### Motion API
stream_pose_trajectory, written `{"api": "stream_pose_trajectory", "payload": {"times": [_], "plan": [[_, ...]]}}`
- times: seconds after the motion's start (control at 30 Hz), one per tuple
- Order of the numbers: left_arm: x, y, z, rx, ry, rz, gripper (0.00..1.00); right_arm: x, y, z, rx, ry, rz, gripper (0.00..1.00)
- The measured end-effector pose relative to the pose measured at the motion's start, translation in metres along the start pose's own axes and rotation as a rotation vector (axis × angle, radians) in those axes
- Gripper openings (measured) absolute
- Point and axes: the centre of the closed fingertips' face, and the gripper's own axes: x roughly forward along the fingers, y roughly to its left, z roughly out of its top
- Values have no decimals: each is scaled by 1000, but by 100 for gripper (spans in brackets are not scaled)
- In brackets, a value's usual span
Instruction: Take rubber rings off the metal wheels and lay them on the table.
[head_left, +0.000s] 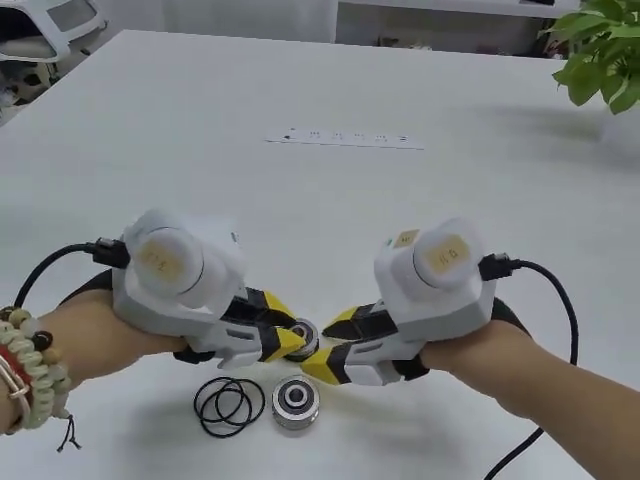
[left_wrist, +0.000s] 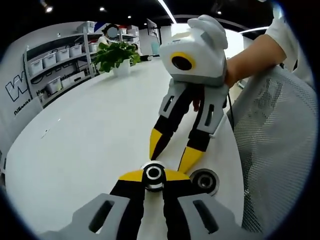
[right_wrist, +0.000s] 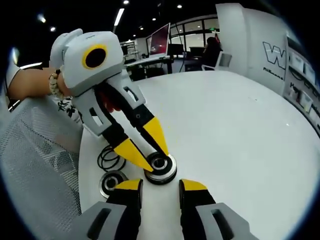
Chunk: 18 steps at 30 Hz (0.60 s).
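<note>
My left gripper (head_left: 290, 338) is shut on a small metal wheel (head_left: 306, 335), held just above the white table (head_left: 330, 210). In the left gripper view the wheel (left_wrist: 153, 173) sits between my yellow tips. My right gripper (head_left: 330, 345) is open, facing it, with its tips either side of that wheel; in the right gripper view a dark band runs round the wheel's (right_wrist: 165, 172) rim. A second wheel (head_left: 295, 400) stands on the table below. A few loose black rubber rings (head_left: 230, 403) lie overlapping to its left.
A white power strip (head_left: 345, 138) lies mid-table, far from the work. A potted plant (head_left: 600, 50) stands at the far right corner. Black cables trail from both grippers. A mesh chair back (left_wrist: 270, 150) is behind the table's near edge.
</note>
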Motion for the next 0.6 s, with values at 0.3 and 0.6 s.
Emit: {"api": "stream_pose_trajectory", "payload": {"times": [0.3, 0.6], "plan": [[0, -3, -1, -57, -25, -15, 7, 2, 3, 1, 14, -12, 15, 20], [1, -3, -1, -56, -21, -12, 7, -1, 1, -1, -13, 4, 10, 13]]}}
